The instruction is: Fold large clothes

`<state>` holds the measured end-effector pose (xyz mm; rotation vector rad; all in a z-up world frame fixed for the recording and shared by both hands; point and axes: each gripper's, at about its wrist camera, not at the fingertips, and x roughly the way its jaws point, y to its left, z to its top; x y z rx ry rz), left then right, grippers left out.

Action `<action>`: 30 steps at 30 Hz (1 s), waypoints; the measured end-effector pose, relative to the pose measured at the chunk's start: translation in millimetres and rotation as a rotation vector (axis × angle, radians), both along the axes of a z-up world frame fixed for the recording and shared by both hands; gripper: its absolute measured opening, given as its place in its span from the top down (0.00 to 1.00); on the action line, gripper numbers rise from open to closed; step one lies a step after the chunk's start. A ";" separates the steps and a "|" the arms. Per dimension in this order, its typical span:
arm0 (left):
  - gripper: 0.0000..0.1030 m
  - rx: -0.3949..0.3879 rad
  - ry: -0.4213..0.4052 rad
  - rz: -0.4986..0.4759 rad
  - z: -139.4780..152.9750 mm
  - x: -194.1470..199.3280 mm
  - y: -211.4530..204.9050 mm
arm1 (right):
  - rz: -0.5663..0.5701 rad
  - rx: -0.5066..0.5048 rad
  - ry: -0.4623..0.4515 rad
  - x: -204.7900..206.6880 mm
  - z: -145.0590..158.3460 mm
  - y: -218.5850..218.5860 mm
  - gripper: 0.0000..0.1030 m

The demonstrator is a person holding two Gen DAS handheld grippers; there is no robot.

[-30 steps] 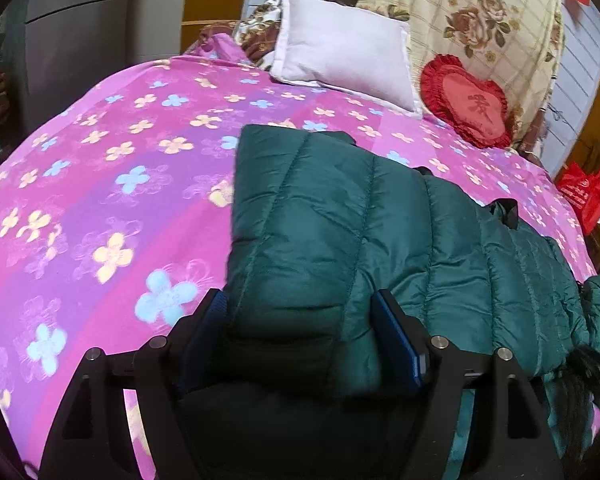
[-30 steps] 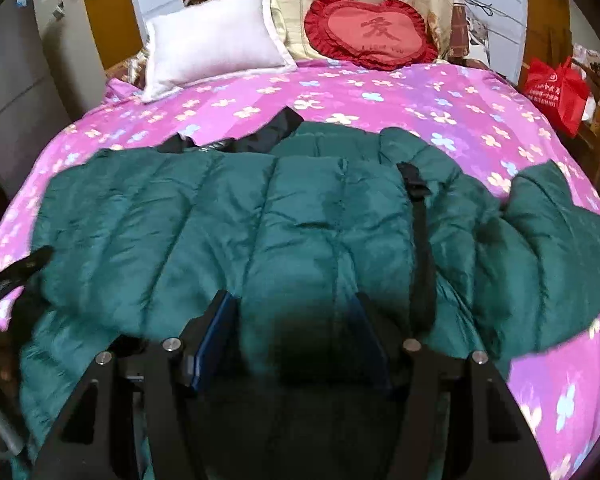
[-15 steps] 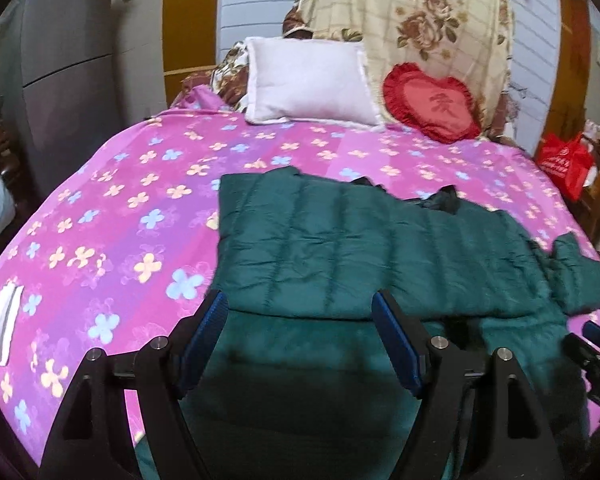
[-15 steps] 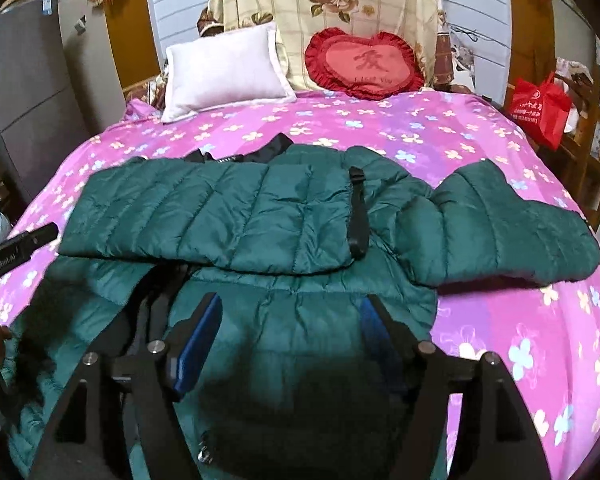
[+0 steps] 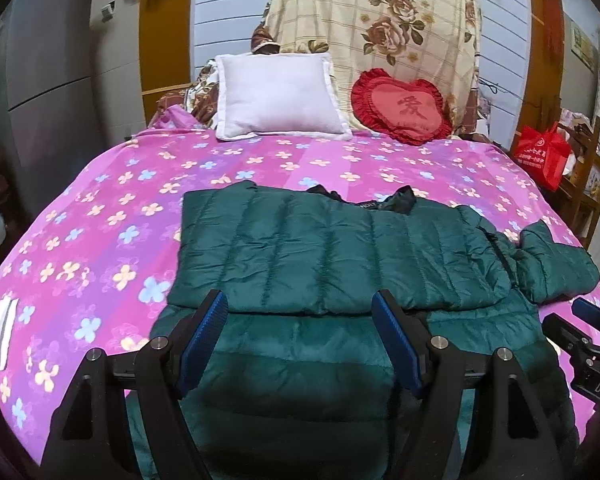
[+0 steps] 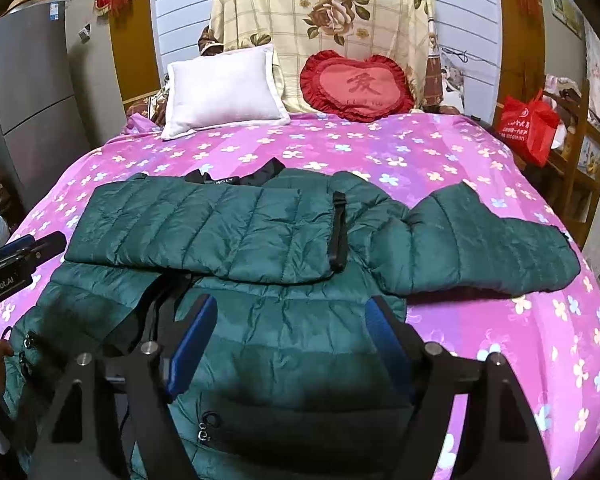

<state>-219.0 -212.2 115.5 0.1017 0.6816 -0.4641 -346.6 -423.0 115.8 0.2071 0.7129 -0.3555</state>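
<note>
Both claws, left and right, gape empty above jacket.

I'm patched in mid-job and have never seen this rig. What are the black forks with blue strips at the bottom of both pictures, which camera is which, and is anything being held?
Those forks are hand-held two-finger grippers; the blue strips are their pads. Each picture comes from a camera on one gripper, looking forward along its fingers. The left gripper and right gripper are both open and hold nothing. Before them a green puffer jacket lies on the pink flowered bedspread, one sleeve folded across its chest, the other sleeve spread out sideways. A white pillow and a red heart cushion stand at the head.
</note>
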 end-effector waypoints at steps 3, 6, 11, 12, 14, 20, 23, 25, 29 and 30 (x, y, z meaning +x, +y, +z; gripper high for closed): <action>0.45 0.017 -0.010 -0.015 -2.3 -0.3 -8.7 | -0.008 -0.004 -0.004 2.4 -0.6 -1.6 0.20; 0.45 0.035 -0.031 -0.027 -7.1 2.4 -15.0 | -0.019 0.005 0.003 8.7 -4.0 -4.9 0.19; 0.45 0.024 -0.024 -0.027 -18.3 13.2 -16.6 | -0.031 0.022 0.021 23.2 -13.6 -8.0 0.18; 0.45 0.024 -0.012 -0.027 -21.1 17.1 -17.1 | -0.032 0.026 0.026 26.7 -15.8 -8.5 0.18; 0.45 0.028 0.008 -0.026 -25.7 23.5 -17.5 | -0.036 0.030 0.035 34.0 -19.8 -9.1 0.18; 0.45 0.015 0.048 -0.009 -34.8 38.4 -14.0 | -0.050 0.040 0.060 55.2 -30.8 -12.5 0.18; 0.45 0.021 0.045 0.002 -37.4 41.8 -12.8 | -0.047 0.042 0.072 65.4 -36.5 -14.0 0.18; 0.45 0.023 0.055 0.007 -40.1 45.0 -12.4 | -0.048 0.043 0.079 69.9 -40.1 -15.3 0.18; 0.45 0.018 0.076 0.015 -44.4 50.5 -11.6 | -0.050 0.057 0.088 72.5 -45.0 -18.2 0.18; 0.45 0.018 0.080 0.015 -45.5 51.6 -11.6 | -0.050 0.058 0.088 71.9 -45.3 -18.7 0.18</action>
